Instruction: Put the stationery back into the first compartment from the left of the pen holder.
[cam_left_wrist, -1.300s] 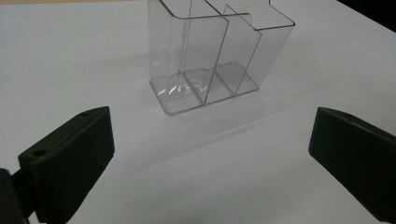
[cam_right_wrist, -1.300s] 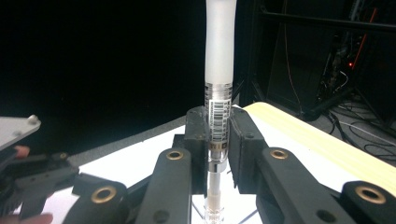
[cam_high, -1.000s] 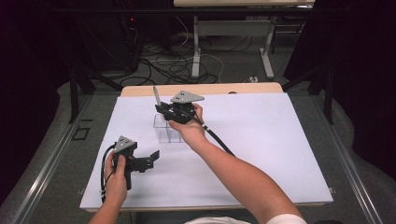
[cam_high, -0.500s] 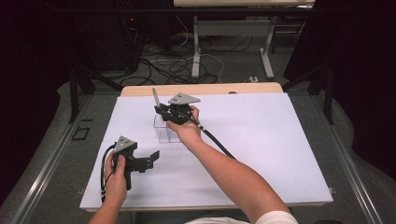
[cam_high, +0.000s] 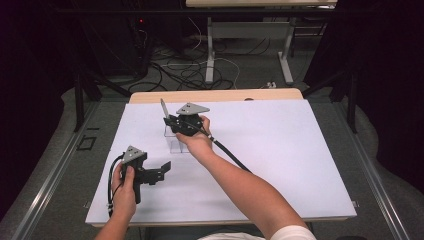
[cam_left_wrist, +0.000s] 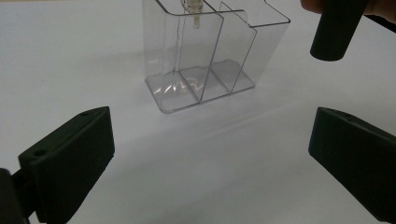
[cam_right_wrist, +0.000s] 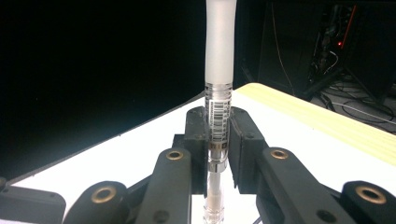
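My right gripper (cam_high: 170, 121) is shut on a slim pen-like tube (cam_right_wrist: 218, 93) with a frosted upper part and a barcode label, and holds it upright. It hovers over a clear plastic holder (cam_high: 175, 143) with upright dividers, standing on the white table. In the left gripper view the tube's lower tip (cam_left_wrist: 195, 14) dips into the top of the holder (cam_left_wrist: 205, 60), in its left compartment. My left gripper (cam_high: 161, 172) rests near the table's front left. Its jaws stand wide open with nothing between them (cam_left_wrist: 210, 158), and they face the holder.
The white table top (cam_high: 280, 150) lies bare to the right of the arm. A wooden strip (cam_high: 225, 95) runs along its far edge. Behind it are table legs and cables on the floor (cam_high: 200, 70). The right gripper's cable (cam_high: 227, 152) trails along the forearm.
My right gripper has sunk slightly with the tube, lowering its tip toward the holder. The left gripper has stayed put.
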